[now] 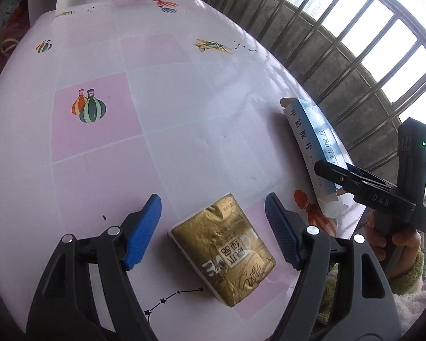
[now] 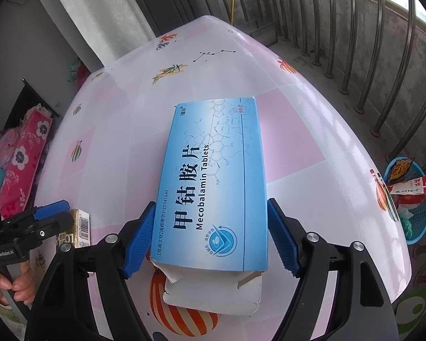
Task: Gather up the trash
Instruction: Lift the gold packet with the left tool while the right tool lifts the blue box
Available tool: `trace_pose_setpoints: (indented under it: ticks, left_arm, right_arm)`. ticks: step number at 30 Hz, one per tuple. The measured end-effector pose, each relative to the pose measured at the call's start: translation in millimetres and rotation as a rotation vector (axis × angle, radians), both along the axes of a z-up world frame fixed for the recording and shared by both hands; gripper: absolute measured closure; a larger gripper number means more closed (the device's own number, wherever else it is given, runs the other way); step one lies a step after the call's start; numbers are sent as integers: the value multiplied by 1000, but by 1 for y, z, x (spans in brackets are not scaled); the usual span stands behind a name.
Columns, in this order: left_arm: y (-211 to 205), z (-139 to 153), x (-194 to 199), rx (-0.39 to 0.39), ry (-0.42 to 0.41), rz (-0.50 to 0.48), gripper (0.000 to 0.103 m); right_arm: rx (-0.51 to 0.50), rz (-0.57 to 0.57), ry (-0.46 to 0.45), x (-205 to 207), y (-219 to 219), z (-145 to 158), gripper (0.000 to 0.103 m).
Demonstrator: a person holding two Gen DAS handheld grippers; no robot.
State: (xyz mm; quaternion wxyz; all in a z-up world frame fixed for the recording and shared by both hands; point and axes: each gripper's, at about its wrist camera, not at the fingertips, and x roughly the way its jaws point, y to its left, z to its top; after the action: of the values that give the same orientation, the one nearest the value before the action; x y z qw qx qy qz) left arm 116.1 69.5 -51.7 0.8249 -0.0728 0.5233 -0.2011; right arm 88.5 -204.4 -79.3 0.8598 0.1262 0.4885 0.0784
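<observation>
The blue tablet box (image 2: 213, 182), light, crushable card, lies near the counter's (image 2: 312, 113) right edge; the right gripper (image 2: 210, 236) straddles it, fingers apart. The gold packet (image 1: 223, 251), seemingly soft, is bracketed by the left gripper's (image 1: 213, 233) parted fingers; long sides are best pinched.

glossy tablecloth (image 1: 184, 130), foil pack (image 1: 227, 253) (crinkled), cardboard box (image 2: 215, 182)

Gold foil packet (image 1: 223, 251): creased, printed label on top, lying flat on the tabletop (image 1: 167, 119), between the blue pads of the left tool (image 1: 213, 231), touching neither.

Blue medicine box (image 2: 213, 182), "Mecobalamin Tablets": flat, long axis pointing away from the right tool (image 2: 210, 234). Near end sits between its pads; contact possibly on both sides, unclear. White end flap (image 2: 213, 295) open, torn.

Blue mesh basket (image 2: 414, 199): right of the tool, beyond the tabletop edge, holds wrappers.
</observation>
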Motion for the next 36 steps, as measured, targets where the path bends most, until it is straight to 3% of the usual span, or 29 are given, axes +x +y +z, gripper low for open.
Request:
trace_pose_setpoints:
  ticks: [10,21,36]
  left_arm:
    - [3,-9,-13,-78,85,-4,32]
    - [-18,-7,-22,92,-20,-51,32]
    - [-21,-5,-19,106,-48,-55,39]
  right_arm:
    - [-22,6,-7,-1,5,-1,26]
    - [-23,13,-2,-5,5,0,26]
    - [-70,5,-15,-8,12,0,30]
